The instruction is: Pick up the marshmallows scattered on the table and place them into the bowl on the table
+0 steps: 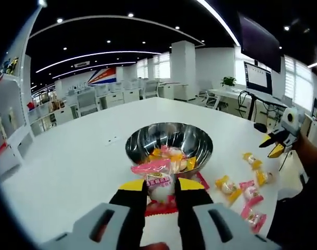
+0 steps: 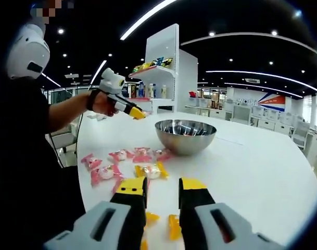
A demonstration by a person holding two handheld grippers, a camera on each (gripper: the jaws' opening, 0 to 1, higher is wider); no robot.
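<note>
White table [image 1: 70,156], office bkgd. My left gripper [image 1: 161,188] clamps a pink marshmallow [image 1: 157,179] near the bowl [image 1: 169,141], some already inside. Right gripper [image 2: 162,188] jaws apart, empty; approx ten still scattered [image 2: 127,164].

Shiny silver bowl [image 1: 168,140] on a white table [image 1: 80,156]. Marshmallows [image 2: 128,164] in pink and yellow-orange wrappers. Black left gripper [image 1: 161,188] has yellow tips, as does the right gripper [image 2: 161,188].

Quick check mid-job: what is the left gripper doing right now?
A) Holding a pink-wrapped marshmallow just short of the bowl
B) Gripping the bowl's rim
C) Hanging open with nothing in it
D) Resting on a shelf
A: in the left gripper view the left gripper is shut on a pink-wrapped marshmallow, just in front of the steel bowl.
</note>
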